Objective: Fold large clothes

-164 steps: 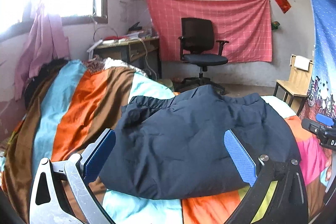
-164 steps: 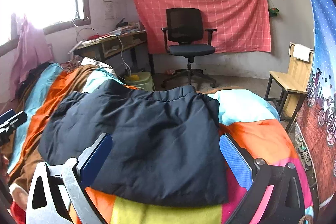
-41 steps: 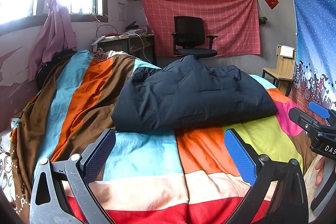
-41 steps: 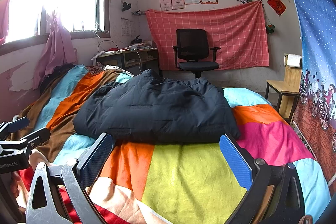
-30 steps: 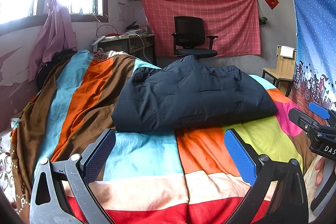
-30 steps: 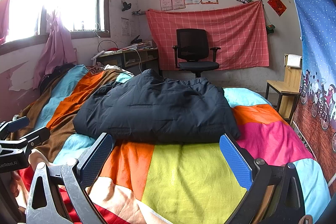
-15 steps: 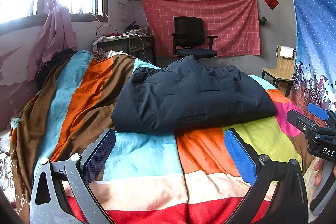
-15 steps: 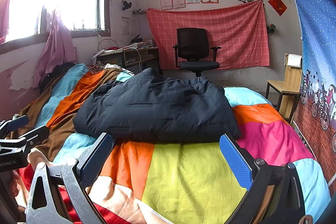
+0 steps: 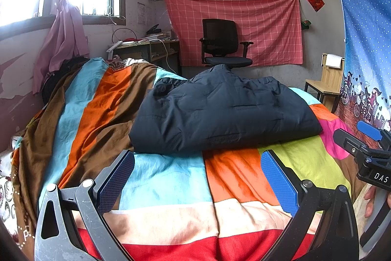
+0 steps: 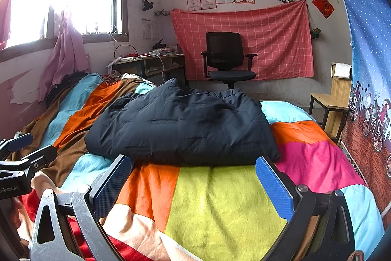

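A dark navy padded jacket lies folded into a thick rectangle in the middle of the bed, which wears a multicoloured striped cover. The same jacket shows in the right wrist view beyond the fingertips. My left gripper is open, hovering over the near end of the bed, apart from the jacket, nothing between its blue pads. My right gripper is open too, held just short of the jacket's near edge, empty. Each gripper shows at the edge of the other's view, with a hand below it.
A black office chair stands past the bed in front of a red checked cloth on the wall. A cluttered desk sits under the window at left. A wooden chair and a blue patterned hanging are at right.
Since 5.5 s ago both grippers have drawn back from over the jacket to the near end of the bed. Over the last second almost nothing has moved.
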`<state>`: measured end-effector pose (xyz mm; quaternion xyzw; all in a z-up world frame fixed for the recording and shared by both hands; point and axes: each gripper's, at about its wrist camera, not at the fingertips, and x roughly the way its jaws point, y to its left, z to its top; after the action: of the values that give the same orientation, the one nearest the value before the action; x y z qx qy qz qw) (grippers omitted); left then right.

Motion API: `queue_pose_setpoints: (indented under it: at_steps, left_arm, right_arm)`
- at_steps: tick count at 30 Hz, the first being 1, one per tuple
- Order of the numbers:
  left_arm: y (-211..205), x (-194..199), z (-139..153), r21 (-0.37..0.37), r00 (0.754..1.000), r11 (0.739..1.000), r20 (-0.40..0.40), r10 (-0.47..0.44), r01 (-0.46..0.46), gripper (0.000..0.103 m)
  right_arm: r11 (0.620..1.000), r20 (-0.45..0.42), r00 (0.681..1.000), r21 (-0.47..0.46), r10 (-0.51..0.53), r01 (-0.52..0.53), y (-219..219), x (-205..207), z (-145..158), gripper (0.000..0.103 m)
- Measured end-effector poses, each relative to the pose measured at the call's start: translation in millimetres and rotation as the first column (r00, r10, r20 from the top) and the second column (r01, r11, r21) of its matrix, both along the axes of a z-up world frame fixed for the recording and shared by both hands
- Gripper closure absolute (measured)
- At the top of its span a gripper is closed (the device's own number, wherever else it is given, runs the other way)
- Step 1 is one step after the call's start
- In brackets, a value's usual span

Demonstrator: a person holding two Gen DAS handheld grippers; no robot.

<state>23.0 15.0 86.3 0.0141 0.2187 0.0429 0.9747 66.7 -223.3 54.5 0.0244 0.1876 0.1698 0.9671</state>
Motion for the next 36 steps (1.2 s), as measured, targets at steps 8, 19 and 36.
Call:
queue_pose_setpoints:
  at_steps: [8, 19, 36]
  left_arm:
    - [-0.7, -0.1, 0.0, -0.001, 1.0, 1.0, -0.001, 0.0, 0.0, 0.001]
    - [-0.4, -1.9, -0.7, -0.007, 1.0, 1.0, -0.005, 0.011, -0.011, 0.002]
    - [4.4, 1.0, -5.5, -0.046, 0.997, 0.997, -0.051, 0.062, -0.065, 0.002]
  right_arm:
    - [1.0, 0.0, 1.0, 0.0, 0.0, 0.0, -0.5, -0.2, 0.1, 0.0]
    - [1.0, 0.0, 1.0, -0.002, 0.001, -0.001, -0.9, 0.0, 0.3, 0.0]
    - [1.0, -0.001, 1.0, -0.004, 0.002, -0.002, -0.1, 0.5, 0.8, 0.0]
